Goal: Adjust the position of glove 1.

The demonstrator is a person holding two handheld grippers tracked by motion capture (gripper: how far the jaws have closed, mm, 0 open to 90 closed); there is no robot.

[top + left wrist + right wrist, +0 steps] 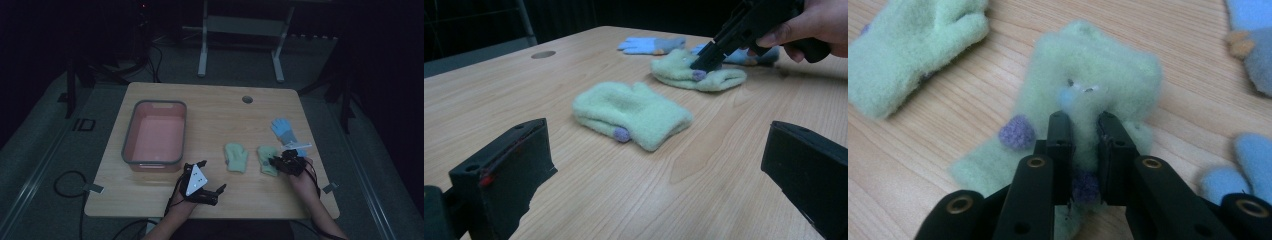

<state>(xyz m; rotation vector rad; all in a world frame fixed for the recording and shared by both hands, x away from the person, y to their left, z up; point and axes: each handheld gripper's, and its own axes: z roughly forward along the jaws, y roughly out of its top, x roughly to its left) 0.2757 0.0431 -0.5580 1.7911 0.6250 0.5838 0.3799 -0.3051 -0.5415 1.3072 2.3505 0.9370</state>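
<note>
Two pale green mittens with purple bobbles lie on the wooden table [210,107]. The right-hand mitten [266,161] [1088,65] [724,79] has a fold of its fleece pinched between the jaws of my right gripper [276,162] [1083,125] [703,61], which is shut on it and tilts down onto it. The other green mitten [236,157] [631,112] [913,45] lies flat just to its left. My left gripper [211,176] [658,140] rests near the table's front edge, with its jaws wide open, nothing between them, and pointing toward that mitten.
A pink bin [129,131] with a grey rim stands at the table's left. A blue glove [283,130] [651,45] [1253,30] lies beyond the right gripper, and a second one [301,151] [1248,160] lies beside it. A cable hole [247,99] sits near the far edge.
</note>
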